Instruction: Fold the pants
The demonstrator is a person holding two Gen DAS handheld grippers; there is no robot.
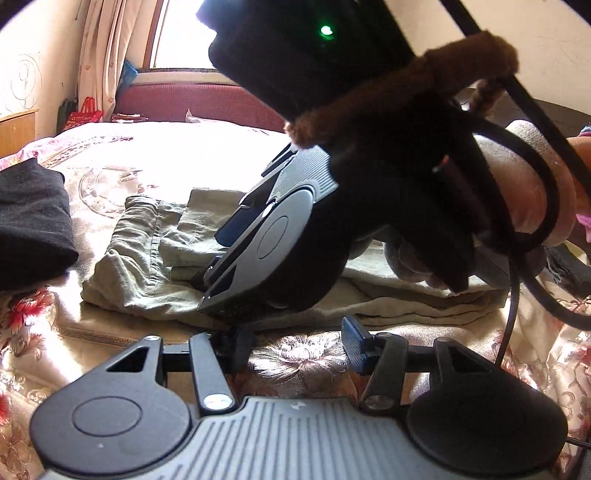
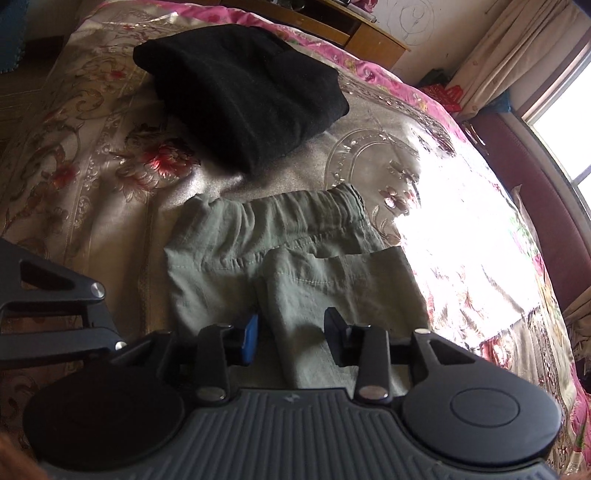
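So the whole thing happens on a bed [image 2: 92,155] with a shiny beige floral cover, pink along the edges. The olive pants [image 2: 280,258] sit mid-frame in the right wrist view, folded, waistband toward the top, with a leg end laid back over them. Above them, upper middle of that frame, is a black folded garment [image 2: 240,88], apart from the pants; in the left view it's at the left edge.

Room-wise: a dark red headboard [image 1: 192,101] across the upper middle of the left view, a bright window [image 1: 184,33] behind it, a pale curtain [image 1: 99,55] upper left, and a wooden cabinet [image 2: 354,29] at the top of the right view. Sun blows out a big patch of the cover.

The left gripper [image 1: 295,345] hovers at the near edge of the pants, fingers apart, nothing between them. The right gripper [image 2: 291,334] has its fingers spread over the folded leg, not pinching it.
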